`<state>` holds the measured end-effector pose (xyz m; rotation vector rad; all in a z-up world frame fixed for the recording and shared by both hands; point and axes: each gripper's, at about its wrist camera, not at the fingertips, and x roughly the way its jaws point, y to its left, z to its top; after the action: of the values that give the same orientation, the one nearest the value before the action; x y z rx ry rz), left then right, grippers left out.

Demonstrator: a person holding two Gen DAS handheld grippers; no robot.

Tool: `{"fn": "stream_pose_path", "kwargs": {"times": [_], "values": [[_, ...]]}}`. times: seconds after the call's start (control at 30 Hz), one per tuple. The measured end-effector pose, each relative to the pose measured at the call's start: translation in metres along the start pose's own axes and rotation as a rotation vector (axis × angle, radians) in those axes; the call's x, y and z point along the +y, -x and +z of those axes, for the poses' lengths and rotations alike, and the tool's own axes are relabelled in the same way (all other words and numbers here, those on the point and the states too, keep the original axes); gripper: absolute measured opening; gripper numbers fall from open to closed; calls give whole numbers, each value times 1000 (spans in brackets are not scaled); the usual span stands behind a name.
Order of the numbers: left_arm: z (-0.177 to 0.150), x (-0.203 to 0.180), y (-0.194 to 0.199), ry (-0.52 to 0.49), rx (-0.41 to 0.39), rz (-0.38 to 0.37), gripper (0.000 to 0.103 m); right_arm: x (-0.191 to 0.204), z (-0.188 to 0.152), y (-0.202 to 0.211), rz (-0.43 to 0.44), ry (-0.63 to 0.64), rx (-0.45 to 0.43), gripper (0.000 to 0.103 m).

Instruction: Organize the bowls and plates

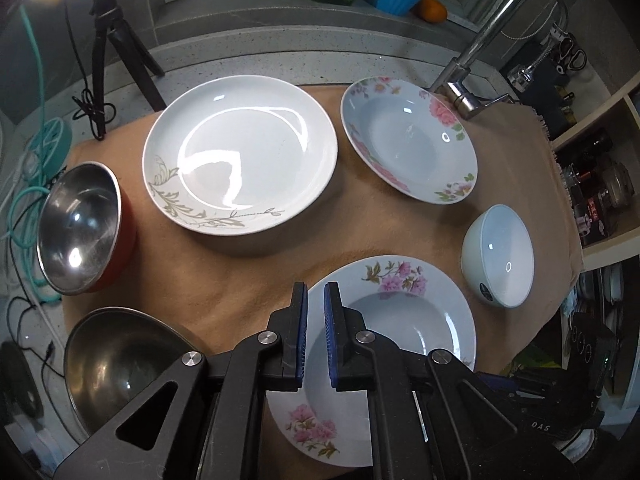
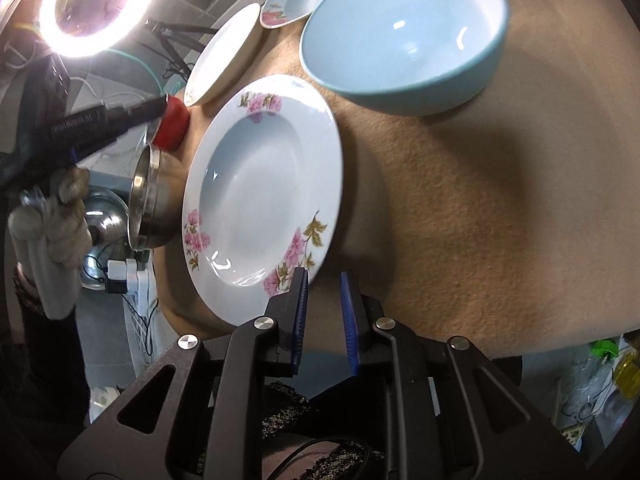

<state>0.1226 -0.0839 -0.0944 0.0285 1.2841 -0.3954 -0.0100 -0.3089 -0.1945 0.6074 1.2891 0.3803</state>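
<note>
— Porcelain, white with pink flowers: where does the near plate (image 1: 400, 320) lie?
— At six o'clock on the tan cloth (image 1: 240, 280), under the left gripper (image 1: 316, 292).
— Does that gripper hold it?
— No; its blue pads stand a narrow gap apart with nothing between them, above the rim.
— And the right gripper (image 2: 324, 280)?
— Its fingers are slightly parted and empty, just beside the same plate's edge.
— What surrounds the plate?
— A pale blue bowl (image 1: 498, 256) at three o'clock, a second flowered plate (image 1: 408, 140) at one, a large white plate (image 1: 240, 152) at eleven, and two steel bowls (image 1: 80, 228) at nine.
</note>
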Motion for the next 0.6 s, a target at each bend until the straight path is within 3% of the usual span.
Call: {"fn": "stream_pose_path", "kwargs": {"times": [0.17,0.4,0.5,0.6], "values": [[-4,8,-5,24,24,6,8,-6,7,5,20,-26,-29,29],[-1,5,-18,16,61,12,8,-2,15,3,26,-14,-32,29],[1,3,-26,7,92,1,21,-1,12,1,28,-12,-18,29],[3,2,-33,0,112,16,21,-1,7,-4,37,-16,1,29]]}}
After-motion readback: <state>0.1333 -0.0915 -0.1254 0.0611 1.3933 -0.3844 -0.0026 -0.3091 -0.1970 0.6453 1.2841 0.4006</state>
